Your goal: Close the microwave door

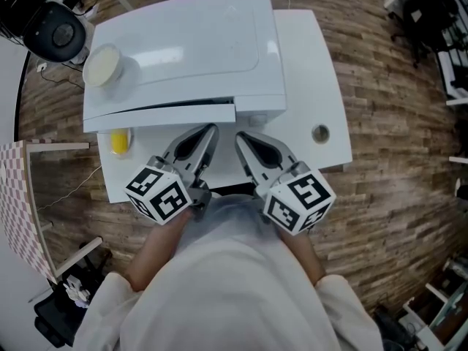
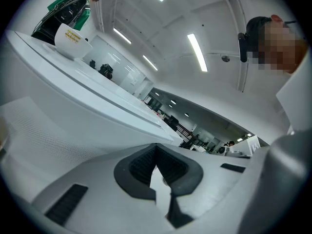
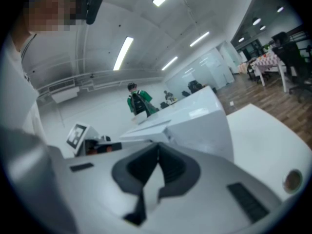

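the white microwave (image 1: 190,42) sits on the white surface (image 1: 307,64) straight ahead of you, seen from above, with its front towards you. its door (image 1: 161,117) is a long white strip across the left and middle of that front. a thin dark slit runs between the door and the body, and its right end stands a little proud of the panel beside it, so it looks slightly ajar. a pale cup (image 1: 102,64) stands on the microwave's top at the left corner, and a small yellow thing (image 1: 119,141) lies on the surface just below the door's left end. you hold both tools close to your body, near the door but apart from it. your left hand-held gripper (image 1: 212,128) is clenched on nothing, tips meeting, and your right hand-held gripper (image 1: 239,136) is likewise clenched and empty.
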A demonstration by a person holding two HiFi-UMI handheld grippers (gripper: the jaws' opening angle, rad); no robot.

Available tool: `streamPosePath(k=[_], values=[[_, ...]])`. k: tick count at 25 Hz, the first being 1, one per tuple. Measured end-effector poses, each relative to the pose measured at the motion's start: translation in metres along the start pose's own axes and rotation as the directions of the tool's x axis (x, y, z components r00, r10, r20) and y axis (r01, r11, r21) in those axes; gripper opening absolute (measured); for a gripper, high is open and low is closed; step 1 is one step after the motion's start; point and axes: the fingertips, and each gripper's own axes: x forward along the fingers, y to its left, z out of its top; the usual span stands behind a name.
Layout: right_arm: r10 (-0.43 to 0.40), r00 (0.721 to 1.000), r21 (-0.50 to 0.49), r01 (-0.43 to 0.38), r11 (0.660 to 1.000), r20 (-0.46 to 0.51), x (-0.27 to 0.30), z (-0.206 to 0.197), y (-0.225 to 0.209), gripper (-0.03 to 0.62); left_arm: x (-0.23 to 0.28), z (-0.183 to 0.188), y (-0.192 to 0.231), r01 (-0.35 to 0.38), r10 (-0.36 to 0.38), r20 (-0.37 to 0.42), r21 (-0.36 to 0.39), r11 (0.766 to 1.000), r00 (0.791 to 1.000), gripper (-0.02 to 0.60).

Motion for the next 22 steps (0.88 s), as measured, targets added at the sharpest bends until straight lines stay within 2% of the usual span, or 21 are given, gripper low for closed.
streamPosePath(k=[12, 16, 18, 22], values=[[-0.016, 1.000, 0.008, 0.016, 1.000, 0.006, -0.002, 0.003, -0.004, 0.023, 0.012, 0.007, 0.005, -0.001, 0.003, 0.027, -0.070, 0.998, 1.000, 0.012], [-0.011, 1.000, -0.001, 0.011, 1.000, 0.016, -0.008, 0.006, -0.005, 0.023, 0.019, 0.005, 0.001, 0.037, -0.036, 0.012, -0.065, 0.997, 0.999, 0.012], [-0.007, 1.000, -0.033, 0.008, 0.999, 0.011, -0.012, 0.008, -0.008, 0.023, 0.019, 0.005, -0.002, 0.054, -0.053, 0.022, -0.072, 0.996, 0.998, 0.012], [-0.037, 0.999, -0.157, 0.037, 0.987, 0.000, -0.023, 0.012, -0.011, 0.023, 0.012, 0.003, -0.008, 0.064, -0.061, 0.038, -0.083, 0.995, 0.997, 0.012]])
